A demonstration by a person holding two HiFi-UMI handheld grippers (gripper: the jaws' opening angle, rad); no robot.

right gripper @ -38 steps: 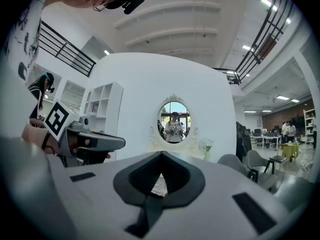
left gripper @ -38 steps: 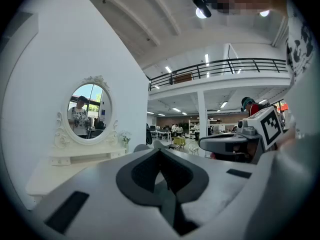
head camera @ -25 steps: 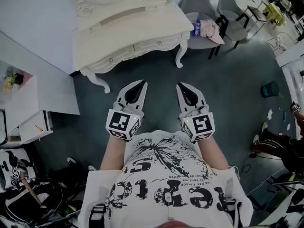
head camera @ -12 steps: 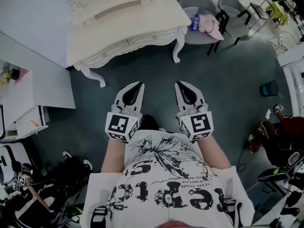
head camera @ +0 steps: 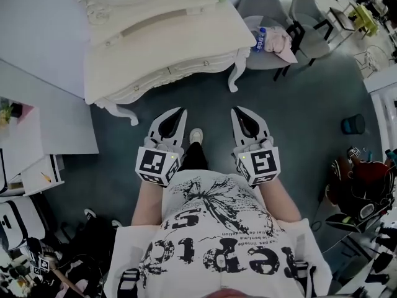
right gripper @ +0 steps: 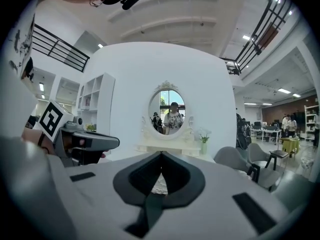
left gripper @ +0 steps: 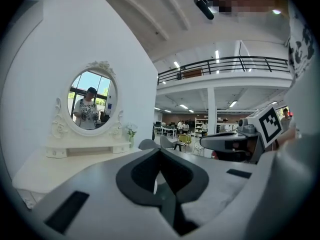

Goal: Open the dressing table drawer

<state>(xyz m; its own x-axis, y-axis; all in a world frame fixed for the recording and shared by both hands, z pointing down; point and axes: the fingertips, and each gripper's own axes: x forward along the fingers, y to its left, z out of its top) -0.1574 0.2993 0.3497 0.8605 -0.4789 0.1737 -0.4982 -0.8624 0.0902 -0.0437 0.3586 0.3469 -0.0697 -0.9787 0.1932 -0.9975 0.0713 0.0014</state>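
With a white shoe newly stepped forward between them, the grey left gripper and right gripper hold their fingers pressed together on nothing, well short of the ornate cream wooden dressing desk, whose knobbed front drawer remains closed, so the approach seems unfinished.

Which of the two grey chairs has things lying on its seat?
The grey chair right beside the dressing table: a bottle and a pink cloth lie on its seat. The chair farther right shows a bare seat.
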